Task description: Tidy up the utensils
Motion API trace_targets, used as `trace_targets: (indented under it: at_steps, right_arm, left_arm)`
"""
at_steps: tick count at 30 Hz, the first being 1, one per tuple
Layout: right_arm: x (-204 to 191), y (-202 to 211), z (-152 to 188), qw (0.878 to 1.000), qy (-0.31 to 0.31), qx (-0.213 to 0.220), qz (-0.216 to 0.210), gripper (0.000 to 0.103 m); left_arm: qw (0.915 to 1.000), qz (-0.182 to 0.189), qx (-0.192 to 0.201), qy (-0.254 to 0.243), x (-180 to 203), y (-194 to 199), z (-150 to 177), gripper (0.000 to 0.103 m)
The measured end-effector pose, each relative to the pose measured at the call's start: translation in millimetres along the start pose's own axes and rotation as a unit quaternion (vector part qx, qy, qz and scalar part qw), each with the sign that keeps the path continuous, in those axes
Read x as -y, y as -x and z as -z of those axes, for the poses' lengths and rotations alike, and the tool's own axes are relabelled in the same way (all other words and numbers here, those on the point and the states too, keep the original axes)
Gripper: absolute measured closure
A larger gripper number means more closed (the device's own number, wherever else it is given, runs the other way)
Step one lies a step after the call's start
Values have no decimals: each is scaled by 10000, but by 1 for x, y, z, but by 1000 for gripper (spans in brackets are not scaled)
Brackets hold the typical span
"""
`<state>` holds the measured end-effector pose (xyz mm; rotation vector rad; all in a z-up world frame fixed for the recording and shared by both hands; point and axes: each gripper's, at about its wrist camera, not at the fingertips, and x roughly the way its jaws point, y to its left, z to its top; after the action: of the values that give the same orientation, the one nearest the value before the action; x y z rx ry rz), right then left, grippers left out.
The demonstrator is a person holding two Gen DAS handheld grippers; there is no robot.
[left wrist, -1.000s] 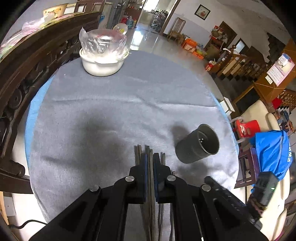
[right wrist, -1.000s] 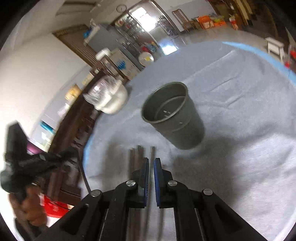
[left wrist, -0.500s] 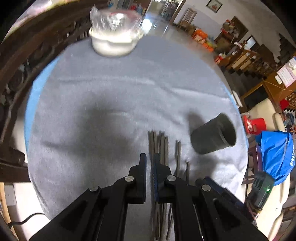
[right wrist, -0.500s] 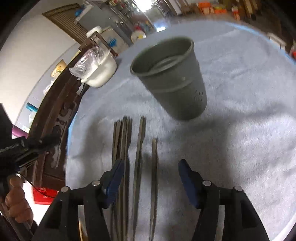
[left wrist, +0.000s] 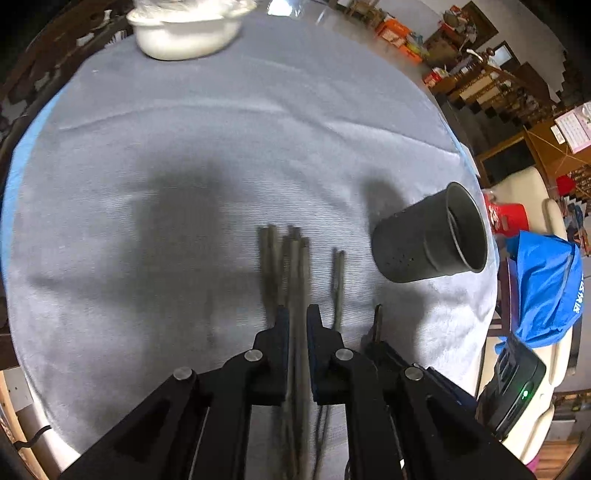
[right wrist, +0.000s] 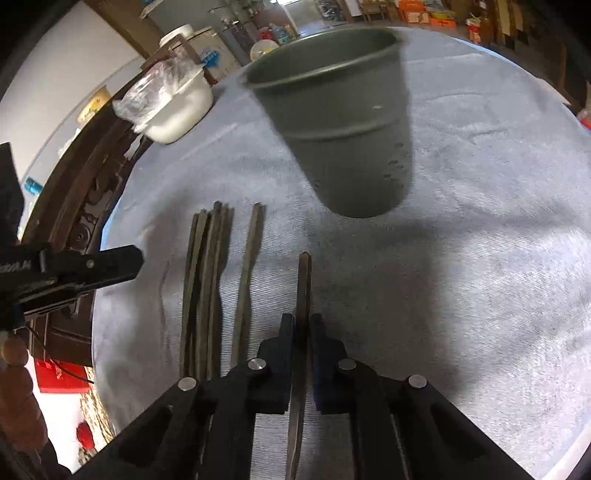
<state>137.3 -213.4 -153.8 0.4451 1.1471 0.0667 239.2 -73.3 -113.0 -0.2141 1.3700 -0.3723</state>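
Observation:
Several dark chopsticks (left wrist: pixel 284 266) lie side by side on the grey cloth, also in the right wrist view (right wrist: pixel 207 280). A dark grey holder cup (left wrist: pixel 428 240) stands to their right, large in the right wrist view (right wrist: pixel 340 122). My left gripper (left wrist: pixel 297 321) hovers over the bundle, jaws nearly closed, with chopsticks seen between them; a grip cannot be told. My right gripper (right wrist: pixel 302 328) is shut on a single chopstick (right wrist: pixel 303 280), which points toward the cup. The right gripper tip also shows in the left wrist view (left wrist: pixel 376 325).
A white bowl (left wrist: pixel 184 29) covered with plastic wrap sits at the far edge, also in the right wrist view (right wrist: pixel 173 110). A dark carved wooden chair back (right wrist: pixel 85 206) borders the table on the left. A blue bag (left wrist: pixel 543 288) lies on a chair past the right edge.
The right gripper, open half a second ago, has closed on the rightmost chopstick. Both grippers have moved nearer the chopsticks and the cup. The left gripper stays nearly closed over the bundle.

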Motion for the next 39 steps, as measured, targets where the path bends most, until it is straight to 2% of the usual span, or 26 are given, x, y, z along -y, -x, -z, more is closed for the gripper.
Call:
trace_targets:
  at_steps: [2,4,12,17,21,24,31,39]
  right_arm:
    - [7,6,0,9998,20,41,168,94]
    - [14,11,0,9994,18,71,341,94]
    - [34,16,-3,9998,-135,-12,115,94]
    - [35,16,-3,9999,-128,2,45,93]
    - [34,14,-5,9999,-142,2,-5,93]
    - [34,15,-4,9999,-120,21,8,93]
    - [30,14,-3,9999,-85,70,69,93]
    - [28,14,-3,9999,-93,80,94,93]
  left_arm:
    - [9999,19,-84,-106,10,-7,-5,77]
    - [9997,-61,-150,-169,20,-15,-12,72]
    - [9984,-205,-507,-114,30,-51,-29,71]
    - [9985,-162,-501,-167,35,-53,-28,71]
    - [9988,-70,-385,-294,35,-39,-28,71]
    - [9990,-169,-311,-290,24,-30,-27,71]
    - [9992,-283,-135,256,-25,-17,-33,71]
    - [9980,-431,-230,392,-40,-31,-34,71]
